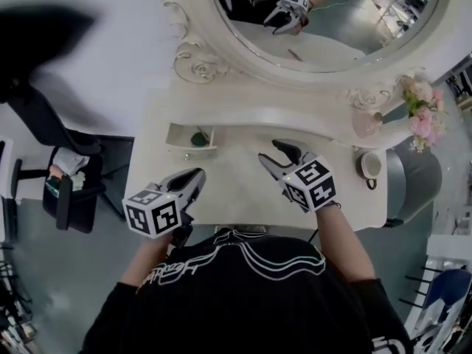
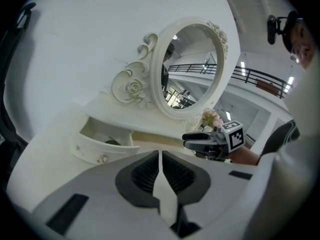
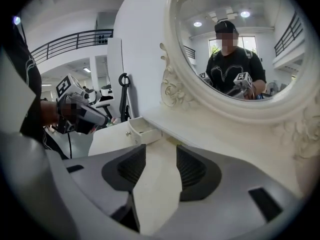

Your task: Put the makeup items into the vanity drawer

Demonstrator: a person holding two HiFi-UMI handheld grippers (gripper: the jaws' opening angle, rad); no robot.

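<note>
A small drawer (image 1: 189, 147) stands pulled out at the left of the white vanity table (image 1: 243, 190). A dark green makeup item (image 1: 199, 138) lies inside it. The drawer's front and knob (image 2: 101, 158) show in the left gripper view, with the dark item (image 2: 112, 142) just visible behind. My left gripper (image 1: 193, 179) hovers over the table's front left, below the drawer, jaws shut and empty. My right gripper (image 1: 271, 151) is over the table's middle, open, with nothing between its fingers. It looks along the tabletop toward the drawer (image 3: 142, 131).
An oval mirror (image 1: 324, 13) in an ornate white frame rises behind the table. A cup (image 1: 369, 165), a pinkish glass vase (image 1: 365, 124) and pink flowers (image 1: 422, 116) stand at the right end. A black chair (image 1: 66, 190) is on the floor at the left.
</note>
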